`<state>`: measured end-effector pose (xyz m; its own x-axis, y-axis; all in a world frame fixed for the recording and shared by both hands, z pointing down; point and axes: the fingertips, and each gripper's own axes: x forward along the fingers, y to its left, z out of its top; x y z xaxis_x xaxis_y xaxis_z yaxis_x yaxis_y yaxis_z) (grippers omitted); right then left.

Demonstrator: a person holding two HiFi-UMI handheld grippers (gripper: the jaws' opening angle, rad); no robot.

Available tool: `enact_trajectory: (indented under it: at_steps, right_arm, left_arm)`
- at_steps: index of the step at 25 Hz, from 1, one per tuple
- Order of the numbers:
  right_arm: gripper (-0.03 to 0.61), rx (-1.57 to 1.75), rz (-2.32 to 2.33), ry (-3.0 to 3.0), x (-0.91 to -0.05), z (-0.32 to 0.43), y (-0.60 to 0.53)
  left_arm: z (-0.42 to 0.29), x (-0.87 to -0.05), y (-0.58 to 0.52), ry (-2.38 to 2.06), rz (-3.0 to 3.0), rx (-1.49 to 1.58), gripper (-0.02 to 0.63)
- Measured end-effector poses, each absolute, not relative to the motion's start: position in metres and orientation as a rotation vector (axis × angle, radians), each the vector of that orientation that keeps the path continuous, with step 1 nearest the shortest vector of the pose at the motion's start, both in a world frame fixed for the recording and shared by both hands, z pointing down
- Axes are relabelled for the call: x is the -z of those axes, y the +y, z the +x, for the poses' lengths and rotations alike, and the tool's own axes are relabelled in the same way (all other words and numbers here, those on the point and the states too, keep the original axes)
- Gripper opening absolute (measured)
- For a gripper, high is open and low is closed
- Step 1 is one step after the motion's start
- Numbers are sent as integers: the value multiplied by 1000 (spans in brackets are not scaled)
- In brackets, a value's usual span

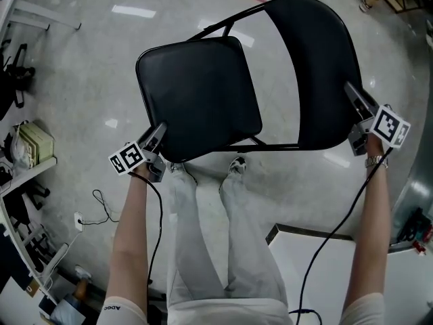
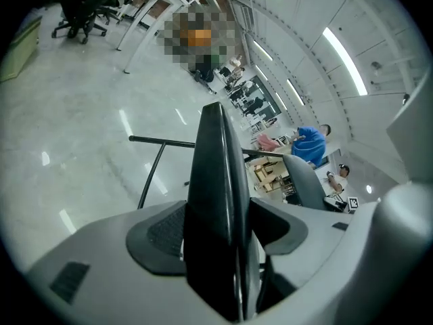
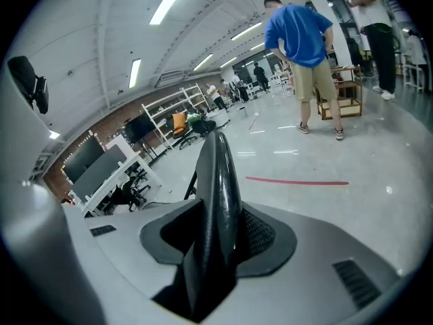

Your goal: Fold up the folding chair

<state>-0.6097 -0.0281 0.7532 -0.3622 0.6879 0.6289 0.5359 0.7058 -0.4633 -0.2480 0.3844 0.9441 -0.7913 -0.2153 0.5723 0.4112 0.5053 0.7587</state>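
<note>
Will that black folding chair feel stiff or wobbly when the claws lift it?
Probably stiff: seat and backrest look rigid where the left claw and right claw clamp them. Their glossy surface may slip. The seat likely pivots on its thin frame.

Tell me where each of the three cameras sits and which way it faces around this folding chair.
Head view: on the person's head, looking steeply down at the seat and backrest; arms, legs, left tongs and right tongs show.
Left gripper view: on the left tongs, looking along jaws clamped on the seat's edge, over the floor.
Right gripper view: on the right tongs, jaws clamped on the backrest's edge, facing a person in blue.
Shared: head and left gripper views show the seat.
</note>
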Motion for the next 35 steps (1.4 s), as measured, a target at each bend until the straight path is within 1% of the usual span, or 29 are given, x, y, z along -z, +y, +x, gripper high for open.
enact_trajectory:
  at_steps: [4,9,15,19,23,27,31,35]
  right_arm:
    - [146,-266,-937,-2040,-756,-627,-55]
    - [147,-239,-915,-2043,-758,-639,-74]
    - [150,-244,-934,-2039,-758,-642,-69]
    - [153,-181,-915,-2063,-751,-645,-69]
    - [155,-163,-914,-2068,-746,-644,-64]
    - [156,-123,-906,-2087,-741,-645,-63]
    - [158,-97,-895,-2108,-732,-643,-60]
    - [158,-65,-884,-2126,-709,-647,-65]
  left_arm:
    - [-263,-930,361,-2129,-149,1357,299]
    - [-270,-919,347,-2120,-141,1388,296]
    - [-275,-912,345,-2121,-149,1391,289]
    - [-282,-903,342,-2121,-127,1412,284]
    - [-280,-896,343,-2143,-124,1356,282]
    - [-296,-883,328,-2143,-36,1512,282]
    - [-298,-877,323,-2145,-2,1427,282]
    - [-318,-848,298,-2167,130,1407,282]
